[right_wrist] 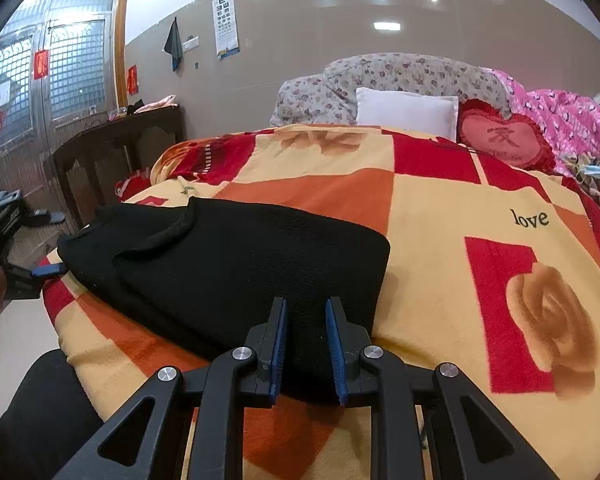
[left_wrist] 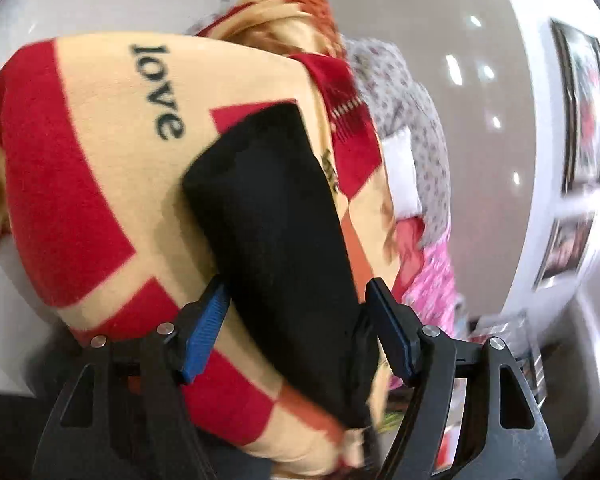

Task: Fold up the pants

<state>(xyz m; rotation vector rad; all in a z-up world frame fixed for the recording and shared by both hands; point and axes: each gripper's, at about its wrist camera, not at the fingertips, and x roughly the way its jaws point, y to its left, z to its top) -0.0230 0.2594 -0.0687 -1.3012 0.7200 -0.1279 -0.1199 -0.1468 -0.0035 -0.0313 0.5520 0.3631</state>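
The folded black pants [right_wrist: 228, 272] lie on the bed's blanket [right_wrist: 440, 208], long axis running along its near edge. The right gripper [right_wrist: 306, 350], fingers slightly parted and holding nothing, hovers over their near end; the left gripper [left_wrist: 300, 332], fingers released wide, straddles the far-left end.

Your left gripper [left_wrist: 300, 332] and right gripper [right_wrist: 306, 350] share one build: matte black arms with triangular cut-outs, round silver screws at the joints, and ribbed blue pads [right_wrist: 338, 360] lining each finger. You wear dark trousers [right_wrist: 40, 412], seen near left.
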